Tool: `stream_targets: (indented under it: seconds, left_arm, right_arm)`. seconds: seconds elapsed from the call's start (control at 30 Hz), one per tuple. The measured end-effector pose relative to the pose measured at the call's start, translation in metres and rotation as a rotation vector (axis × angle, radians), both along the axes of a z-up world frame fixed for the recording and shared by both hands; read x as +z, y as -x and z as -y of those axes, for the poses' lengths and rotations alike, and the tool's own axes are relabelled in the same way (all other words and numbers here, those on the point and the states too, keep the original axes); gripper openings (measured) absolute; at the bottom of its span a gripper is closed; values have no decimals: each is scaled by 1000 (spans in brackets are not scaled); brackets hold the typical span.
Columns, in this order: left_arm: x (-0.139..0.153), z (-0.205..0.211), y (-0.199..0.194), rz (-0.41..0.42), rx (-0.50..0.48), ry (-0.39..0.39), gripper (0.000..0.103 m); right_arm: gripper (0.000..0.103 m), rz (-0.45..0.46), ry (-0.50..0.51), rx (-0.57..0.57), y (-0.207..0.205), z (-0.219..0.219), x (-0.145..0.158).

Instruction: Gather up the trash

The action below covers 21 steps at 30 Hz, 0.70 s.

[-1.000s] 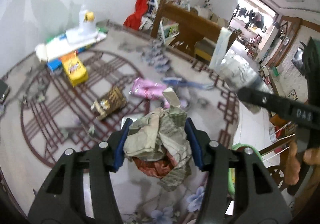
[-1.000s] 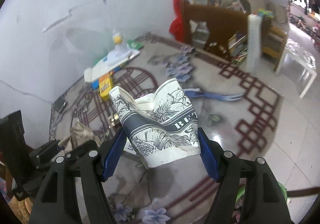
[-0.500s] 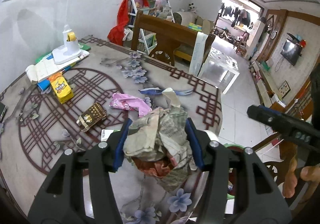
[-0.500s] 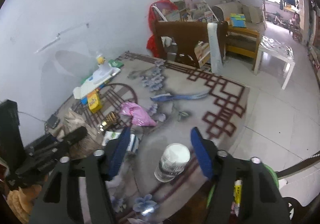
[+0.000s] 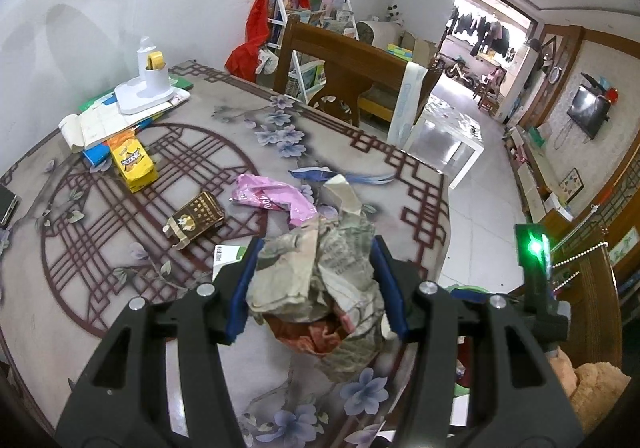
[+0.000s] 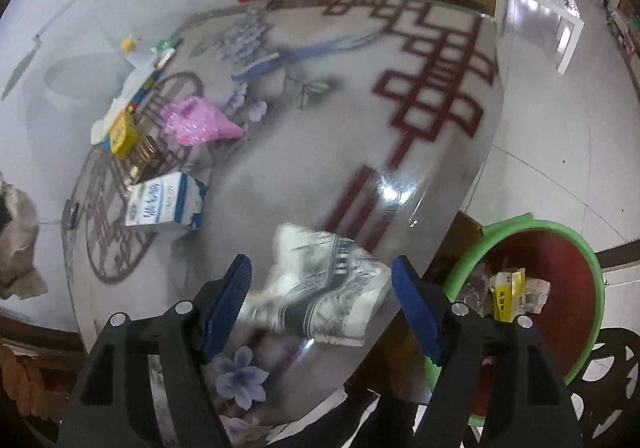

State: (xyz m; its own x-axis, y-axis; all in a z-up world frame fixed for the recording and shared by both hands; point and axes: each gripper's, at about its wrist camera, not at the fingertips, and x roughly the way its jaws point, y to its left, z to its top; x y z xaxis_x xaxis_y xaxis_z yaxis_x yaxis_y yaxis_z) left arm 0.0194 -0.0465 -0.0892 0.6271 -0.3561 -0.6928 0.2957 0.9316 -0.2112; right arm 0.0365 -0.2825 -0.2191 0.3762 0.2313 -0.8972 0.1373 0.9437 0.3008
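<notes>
Lying now on table (image 6: pixel 304 184): paper cup (image 6: pixel 320 288); right gripper (image 6: pixel 322 304) jaws opening

The patterned bench (image 5: pixel 360 152) carries a pink wrapper (image 5: pixel 268 198), yellow box (image 5: pixel 134 162), brown packet (image 5: pixel 196 218), lamp base (image 5: pixel 144 96) and crushed paper cup (image 6: pixel 320 292).

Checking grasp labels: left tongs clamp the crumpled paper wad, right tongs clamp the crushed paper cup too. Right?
Half right. The left tongs do clamp the crumpled paper wad. The right tongs are opening around the crushed paper cup, pads clear of it, as the right wrist view shows.
</notes>
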Motion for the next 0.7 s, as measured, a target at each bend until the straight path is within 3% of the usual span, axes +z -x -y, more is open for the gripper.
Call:
stream_targets:
  seconds: [0.17,0.3,0.37,0.4,0.6,0.7]
  left_arm:
    - [-3,-4,-3,-13,13,9,52]
    - [-5,-7,-5,-21,24,10,52]
    - [-7,-8,-6,-28,28,13,52]
    - [-7,-9,-7,-29,29,13,52]
    - [-7,-9,-8,-29,31,12,52]
    - [-6,-9,-10,-24,35,10,52]
  right_arm:
    - [70,-89,-3,52,-3,-14,-23]
    - [70,-107,19,78,-2,-25,-32]
    - [65,-100,29,96,-4,-31,-31]
    - [55,-99,35,111,-4,-35,-30]
    - [54,-32,31,143,-7,-47,-11]
    - [54,32,17,135,-8,-47,12]
